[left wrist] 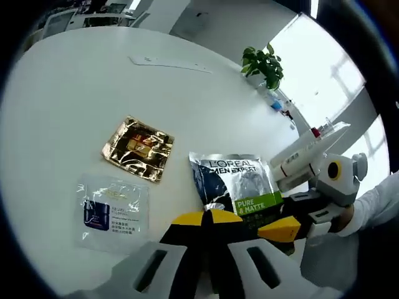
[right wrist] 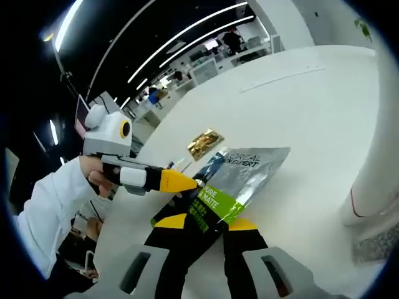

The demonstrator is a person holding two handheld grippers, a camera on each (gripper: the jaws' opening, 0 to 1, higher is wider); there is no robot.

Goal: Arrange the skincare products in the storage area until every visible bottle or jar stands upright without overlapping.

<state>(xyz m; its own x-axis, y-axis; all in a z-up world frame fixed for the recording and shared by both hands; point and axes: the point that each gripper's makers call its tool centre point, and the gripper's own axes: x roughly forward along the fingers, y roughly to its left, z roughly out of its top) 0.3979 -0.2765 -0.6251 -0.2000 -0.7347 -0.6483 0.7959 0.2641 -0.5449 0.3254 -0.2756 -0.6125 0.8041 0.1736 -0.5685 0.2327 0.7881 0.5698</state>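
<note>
Sachets on white table (left wrist: 75,81)
L'Oréal Men Expert sachet (left wrist: 237,187) flat, lower edge between jaws of both grippers, L (left wrist: 209,225) & R (right wrist: 209,225), prob. pinched; gold sachet (left wrist: 138,147), clear sachet (left wrist: 112,210) nearby.

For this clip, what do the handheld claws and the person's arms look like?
Each claw has pale grey jaws rising from a black and yellow body. Seen from the right gripper view, the left claw has yellow tips, a black and white handle and a grey-white box on top. The right claw looks the same. The person wears white long sleeves.
</note>
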